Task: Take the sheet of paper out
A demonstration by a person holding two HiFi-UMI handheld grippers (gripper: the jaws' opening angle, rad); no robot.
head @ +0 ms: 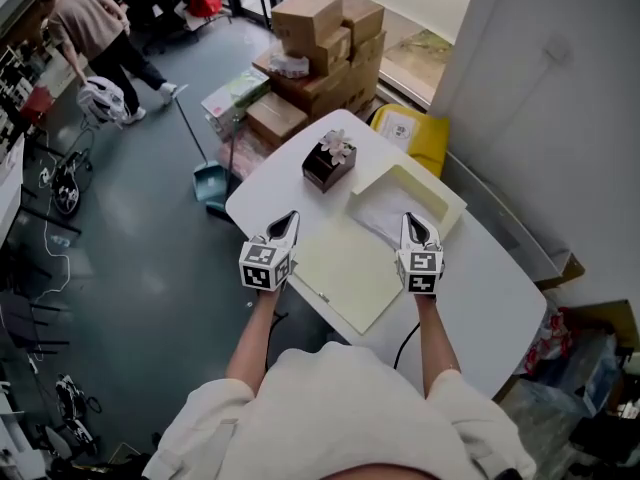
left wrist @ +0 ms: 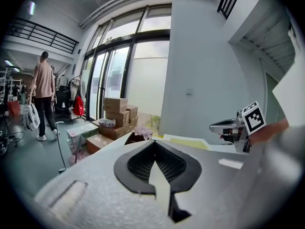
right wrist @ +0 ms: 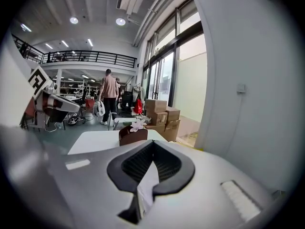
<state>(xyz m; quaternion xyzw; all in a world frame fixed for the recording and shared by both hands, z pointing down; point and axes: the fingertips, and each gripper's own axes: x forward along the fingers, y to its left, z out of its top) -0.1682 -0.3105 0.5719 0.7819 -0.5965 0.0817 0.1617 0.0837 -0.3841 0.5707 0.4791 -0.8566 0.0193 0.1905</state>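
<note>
A pale yellow sheet of paper [head: 345,268] lies low over the white table [head: 480,298], spanning the gap between my two grippers. My left gripper [head: 287,220] is shut on the sheet's left edge; in the left gripper view a pale strip of the sheet [left wrist: 161,185] shows between the closed jaws [left wrist: 155,144]. My right gripper [head: 414,224] is shut on the right edge, and a whitish strip [right wrist: 147,185] sits in its closed jaws [right wrist: 153,144]. Just beyond the sheet stands a shallow, open pale yellow box [head: 440,200] with white paper [head: 378,213] inside.
A dark box topped with a pink flower [head: 328,163] stands at the table's far end. Stacked cardboard boxes [head: 320,38] and a yellow bin [head: 415,128] are behind the table. A dustpan [head: 210,183] and a person [head: 95,28] are on the floor at left. A white wall [head: 560,118] runs along the right.
</note>
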